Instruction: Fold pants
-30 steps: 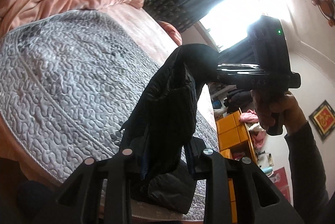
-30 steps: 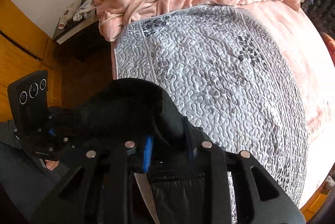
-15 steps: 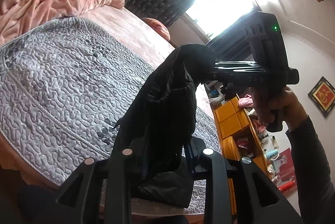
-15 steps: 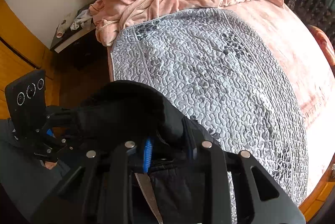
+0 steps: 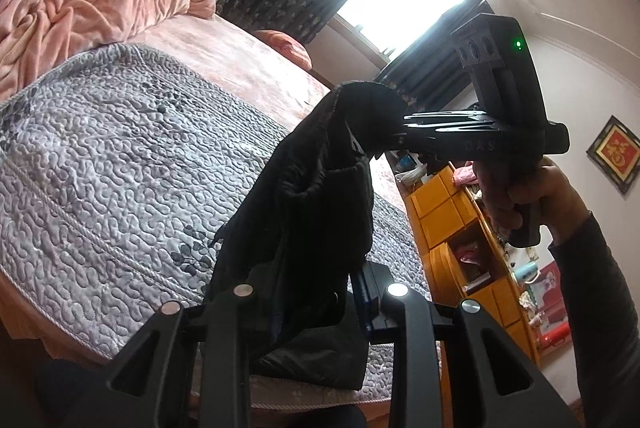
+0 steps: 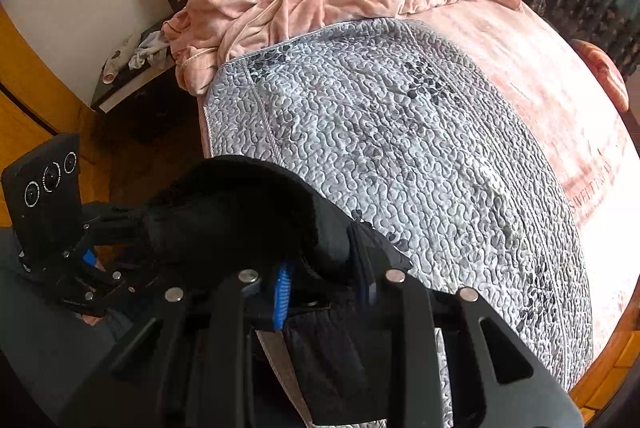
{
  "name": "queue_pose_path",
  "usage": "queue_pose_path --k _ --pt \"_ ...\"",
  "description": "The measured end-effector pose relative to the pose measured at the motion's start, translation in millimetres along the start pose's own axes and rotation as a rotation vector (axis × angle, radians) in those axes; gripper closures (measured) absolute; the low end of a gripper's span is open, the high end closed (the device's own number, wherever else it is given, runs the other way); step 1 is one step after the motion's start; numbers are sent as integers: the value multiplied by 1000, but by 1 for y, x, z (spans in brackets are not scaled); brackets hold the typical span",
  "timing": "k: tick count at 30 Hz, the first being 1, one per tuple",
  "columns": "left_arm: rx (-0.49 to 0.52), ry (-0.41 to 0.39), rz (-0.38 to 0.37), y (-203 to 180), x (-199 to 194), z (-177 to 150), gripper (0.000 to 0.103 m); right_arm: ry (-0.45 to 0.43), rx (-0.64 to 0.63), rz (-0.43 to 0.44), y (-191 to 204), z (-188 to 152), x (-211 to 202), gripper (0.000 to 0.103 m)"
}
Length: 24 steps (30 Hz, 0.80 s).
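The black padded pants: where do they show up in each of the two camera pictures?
Left wrist view: the black padded pants hang centre frame, from the right gripper down to the left gripper.
Right wrist view: lower left, bunched above the near fingers.
Shared landmark: the grey quilted bedspread.

Black pants [image 5: 304, 212], quilted/padded fabric with stitched seams, bunched up and hanging in the air above the near edge of the grey quilted bedspread [image 5: 100, 164]. Fabric is stretched between two raised ends with a draped hump in the middle [image 6: 224, 204]. Lower part sags, looks like it touches the bedspread edge, hard to tell. Not laid flat; no fold visible.
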<state>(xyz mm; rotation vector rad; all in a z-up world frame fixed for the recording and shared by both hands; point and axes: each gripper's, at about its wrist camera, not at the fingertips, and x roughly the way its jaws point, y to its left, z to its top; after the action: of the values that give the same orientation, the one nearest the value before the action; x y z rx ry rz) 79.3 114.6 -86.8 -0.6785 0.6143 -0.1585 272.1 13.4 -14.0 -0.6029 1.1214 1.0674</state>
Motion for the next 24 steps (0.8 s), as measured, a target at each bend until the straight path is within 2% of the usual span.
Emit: queue_pose_path --k 24 --pt "174 73 14 -65 23 -26 75 -87 95 -33 -21 -75 -31 78"
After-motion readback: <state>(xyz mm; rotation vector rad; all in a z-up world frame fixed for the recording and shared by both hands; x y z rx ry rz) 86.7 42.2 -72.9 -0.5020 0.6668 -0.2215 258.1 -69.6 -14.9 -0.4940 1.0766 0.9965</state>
